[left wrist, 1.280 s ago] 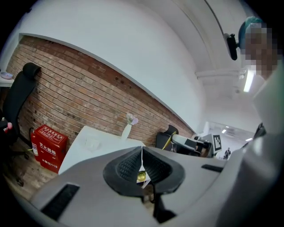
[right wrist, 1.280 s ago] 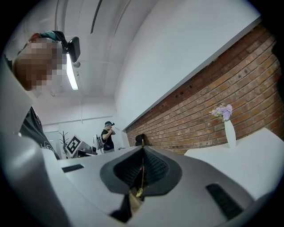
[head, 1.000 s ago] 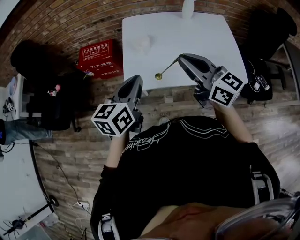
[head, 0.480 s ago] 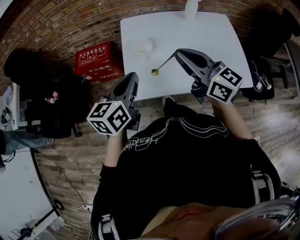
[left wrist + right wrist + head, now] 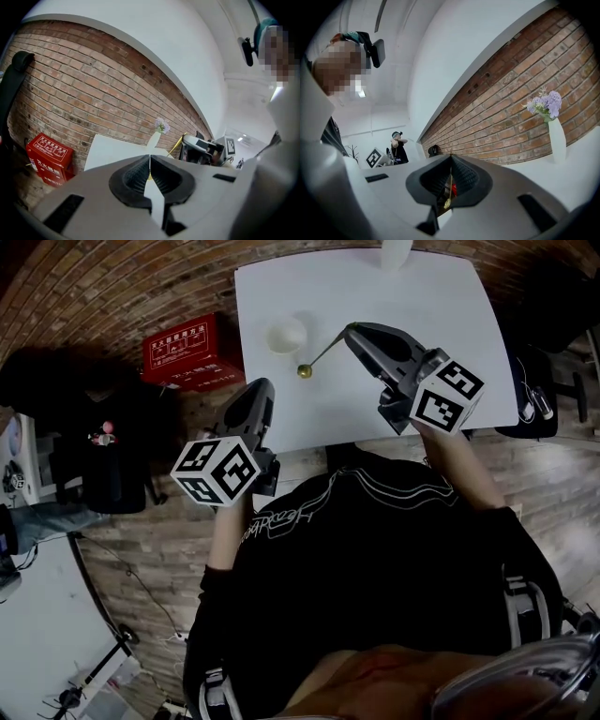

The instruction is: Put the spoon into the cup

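Observation:
A gold spoon (image 5: 316,357) hangs over the white table (image 5: 431,296), handle pinched in my right gripper (image 5: 350,329), bowl end pointing down-left. The spoon (image 5: 449,191) also shows thin between the shut jaws in the right gripper view. A white cup (image 5: 287,336) stands on the table's left part, just up-left of the spoon's bowl. My left gripper (image 5: 260,390) hovers at the table's near-left edge, shut with nothing in it; in the left gripper view its tips (image 5: 150,157) meet.
A white vase (image 5: 395,251) with flowers stands at the table's far edge, also seen as vase (image 5: 557,139). A red box (image 5: 184,352) lies on the floor left of the table. A brick wall (image 5: 70,98) runs behind.
The table and cup have come nearer in view. My right gripper has carried the spoon up and left, so its bowl now hangs right beside the cup. The left gripper has followed forward.

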Motion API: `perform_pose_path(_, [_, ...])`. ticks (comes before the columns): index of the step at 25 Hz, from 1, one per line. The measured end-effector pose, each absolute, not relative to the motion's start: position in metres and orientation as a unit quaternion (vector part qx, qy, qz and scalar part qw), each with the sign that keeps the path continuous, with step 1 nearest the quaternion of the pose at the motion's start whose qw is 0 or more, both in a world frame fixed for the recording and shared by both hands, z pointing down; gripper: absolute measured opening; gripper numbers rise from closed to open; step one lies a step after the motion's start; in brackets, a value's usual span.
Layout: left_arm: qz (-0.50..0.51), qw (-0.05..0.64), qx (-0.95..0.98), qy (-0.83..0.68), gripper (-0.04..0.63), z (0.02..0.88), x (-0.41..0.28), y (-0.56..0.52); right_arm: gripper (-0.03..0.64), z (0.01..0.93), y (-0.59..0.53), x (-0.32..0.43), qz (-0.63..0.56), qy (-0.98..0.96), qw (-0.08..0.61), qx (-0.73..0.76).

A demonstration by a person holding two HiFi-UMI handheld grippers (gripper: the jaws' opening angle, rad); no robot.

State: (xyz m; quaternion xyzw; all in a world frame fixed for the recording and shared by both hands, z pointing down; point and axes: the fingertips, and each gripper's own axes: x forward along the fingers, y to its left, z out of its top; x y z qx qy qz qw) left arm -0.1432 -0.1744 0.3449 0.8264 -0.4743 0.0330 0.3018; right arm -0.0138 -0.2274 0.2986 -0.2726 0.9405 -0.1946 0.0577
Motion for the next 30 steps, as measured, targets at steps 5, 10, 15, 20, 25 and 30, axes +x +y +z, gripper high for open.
perform_pose_path(5, [0.039,0.318,0.82,-0.474,0.006,0.363,-0.141,-0.205,0.0,0.312,-0.266,-0.019,-0.202,0.939,0.05,-0.273])
perform_pose_path(10, [0.045,0.336,0.808,-0.481,0.006,0.382,-0.148,-0.225,0.0,0.325,-0.296,-0.031,-0.21,0.939,0.036,-0.27])
perform_pose_path(15, [0.045,0.35,0.798,-0.489,0.006,0.394,-0.157,-0.236,0.0,0.342,-0.317,-0.042,-0.224,0.936,0.02,-0.269])
perform_pose_path(20, [0.046,0.364,0.788,-0.495,0.006,0.406,-0.167,-0.242,0.0,0.364,-0.332,-0.056,-0.241,0.933,0.0,-0.266])
perform_pose_path(25, [0.051,0.378,0.775,-0.503,0.006,0.423,-0.177,-0.246,0.0,0.383,-0.346,-0.069,-0.248,0.932,-0.011,-0.263])
perform_pose_path(30, [0.057,0.396,0.763,-0.508,0.006,0.439,-0.183,-0.247,0.0,0.405,-0.355,-0.081,-0.256,0.931,-0.024,-0.26])
